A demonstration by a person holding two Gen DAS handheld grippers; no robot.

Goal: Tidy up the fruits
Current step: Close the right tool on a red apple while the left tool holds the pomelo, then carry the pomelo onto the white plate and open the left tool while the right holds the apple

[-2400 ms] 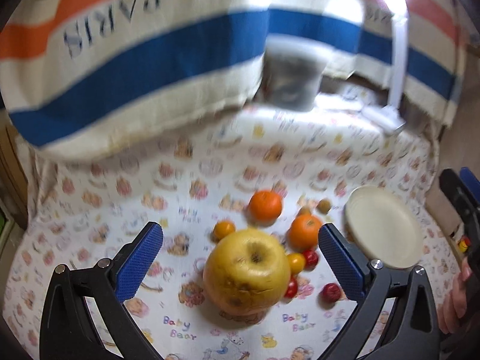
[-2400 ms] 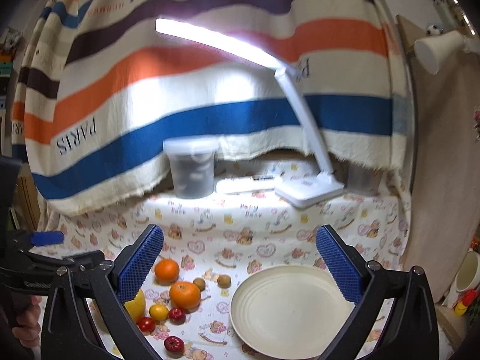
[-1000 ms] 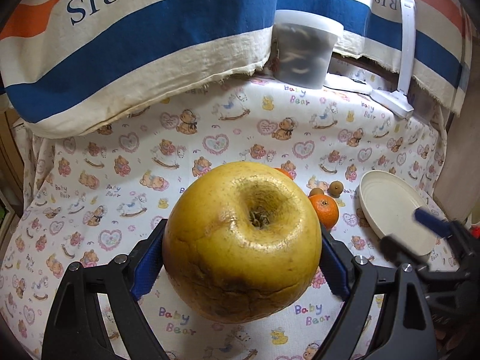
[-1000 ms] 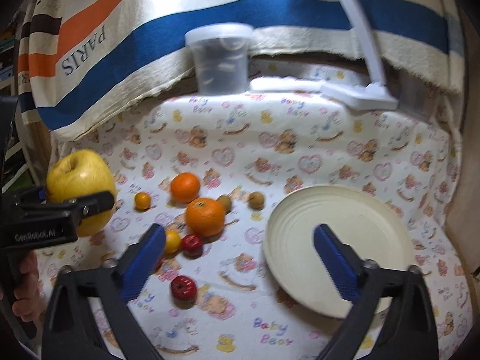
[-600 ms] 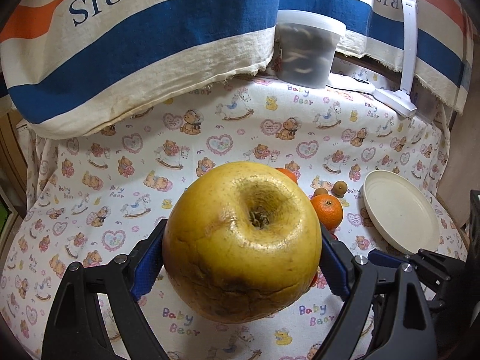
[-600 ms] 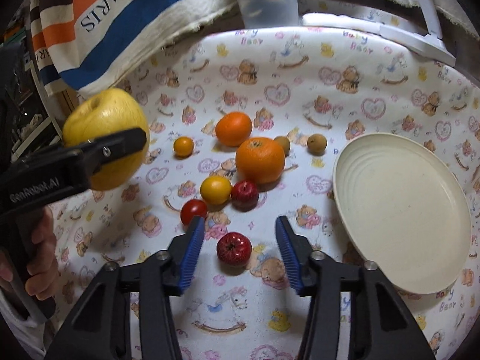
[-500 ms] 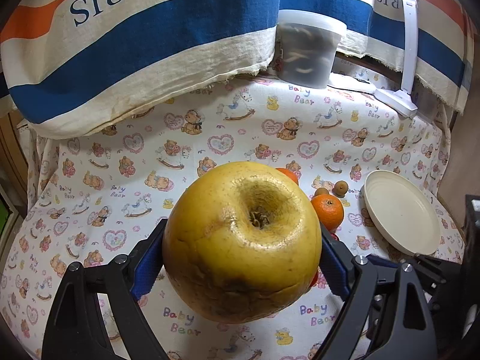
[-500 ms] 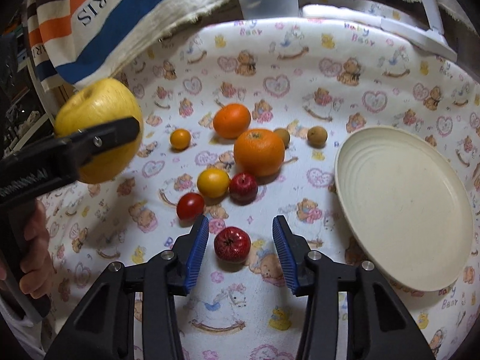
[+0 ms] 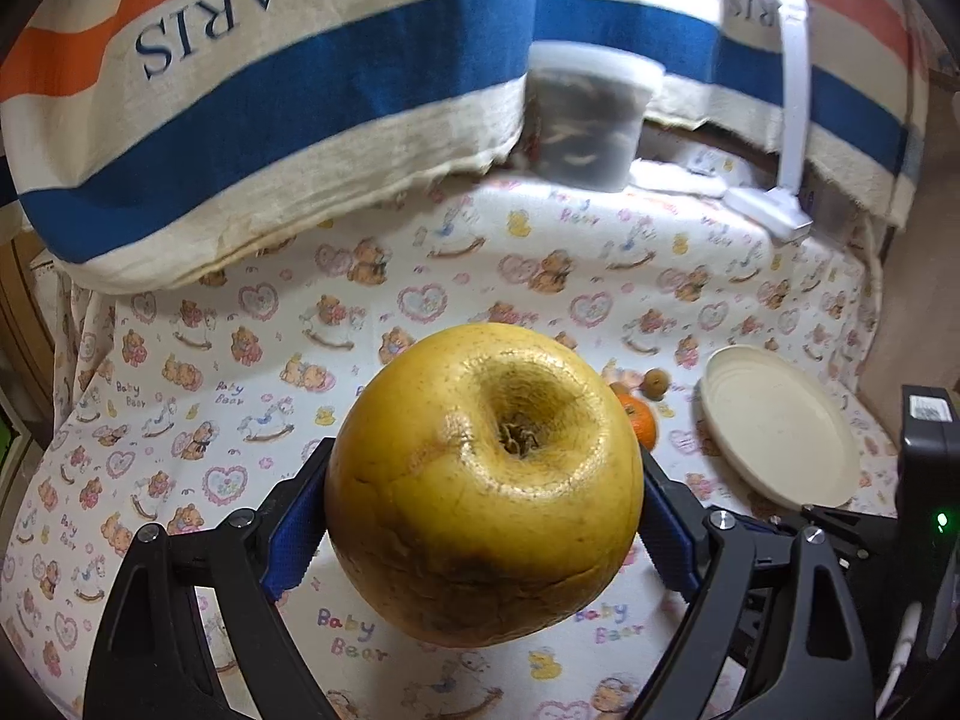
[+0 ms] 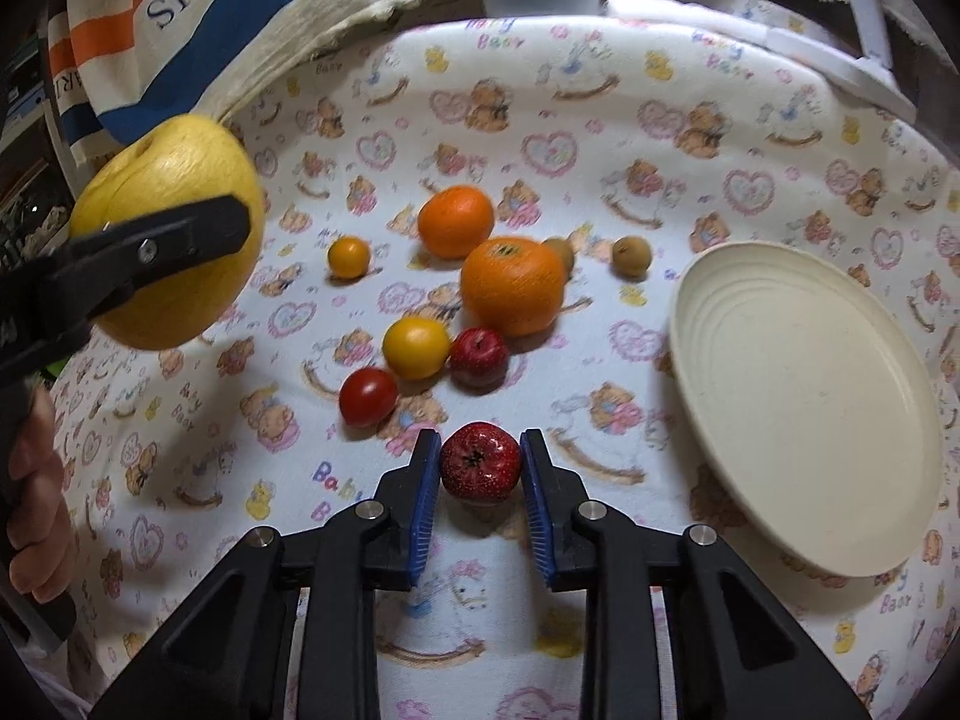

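My left gripper (image 9: 483, 504) is shut on a big yellow pomelo (image 9: 483, 480) and holds it above the cloth; the pomelo also shows at the left of the right wrist view (image 10: 174, 234). My right gripper (image 10: 480, 471) has its blue pads against both sides of a small red apple (image 10: 480, 461) that rests on the cloth. Beyond it lie a red tomato (image 10: 367, 396), a yellow fruit (image 10: 416, 347), another red apple (image 10: 479, 356), a large orange (image 10: 513, 285), a smaller orange (image 10: 456, 221) and two brown fruits. An empty cream plate (image 10: 804, 402) lies to the right.
A bear-print cloth (image 10: 660, 138) covers the table. A striped "PARIS" towel (image 9: 270, 90) hangs at the back. A lidded tub (image 9: 591, 114) and a white desk lamp (image 9: 792, 120) stand at the back. A tiny orange fruit (image 10: 348, 257) lies left of the group.
My right gripper has dropped to the cloth and closed from wide open onto the small red apple. My left gripper has lifted the pomelo and holds it raised.
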